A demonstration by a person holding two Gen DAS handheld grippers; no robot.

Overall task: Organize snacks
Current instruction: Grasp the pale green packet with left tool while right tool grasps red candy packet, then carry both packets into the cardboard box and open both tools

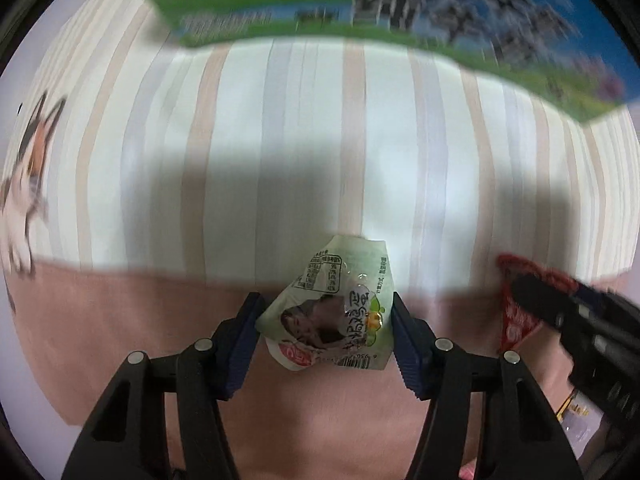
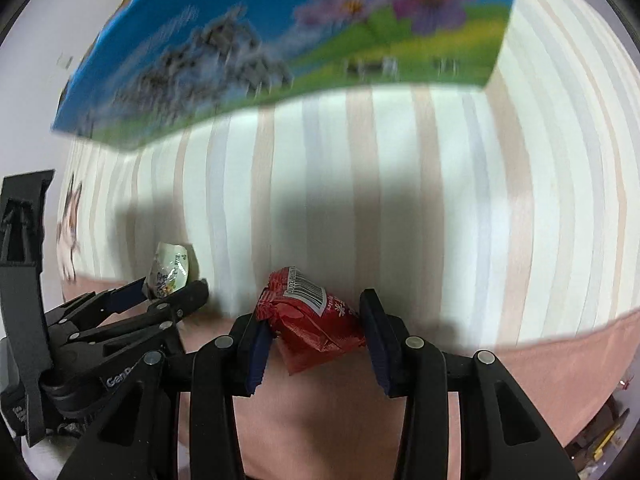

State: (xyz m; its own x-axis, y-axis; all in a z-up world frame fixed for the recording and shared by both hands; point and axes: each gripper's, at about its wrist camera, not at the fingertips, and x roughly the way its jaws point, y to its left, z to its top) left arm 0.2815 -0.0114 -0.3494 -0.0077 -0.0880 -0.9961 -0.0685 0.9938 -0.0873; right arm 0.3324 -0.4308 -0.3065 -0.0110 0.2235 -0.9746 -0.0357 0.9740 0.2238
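- Left tongs [image 1: 324,320]: your two blue pads are closed onto a green packet [image 1: 332,312], one pad on each side; the wrapper is crumpled between them and carries a nutrition table, a barcode and printed characters.
- Green packet, position: it is held clear of the cloth [image 1: 304,128], in front of the line where the striped part meets the plain pink part.
- Right tongs [image 2: 314,326]: your pads are closed onto a red packet [image 2: 316,320], gripping it from left and right; a white barcode label faces up on its top edge.
- Red packet, position: it hangs between the pads above the pink band of the cloth, near the striped area.
- Relation of the two tongs: they sit side by side and near each other. In the right wrist view the left tongs [image 2: 168,288] appear at the left with the green packet [image 2: 170,268] at their tip; in the left wrist view the right tongs [image 1: 532,304] enter from the right edge with the red packet [image 1: 516,320].
- Box [image 2: 288,36]: a carton printed with blue sky, green meadow, purple flowers and dark blurred lettering stands at the far side of the cloth, well apart from both packets.
- Cloth: cream with pink and pale blue stripes; a cartoon animal print [image 1: 28,184] shows at its left edge.
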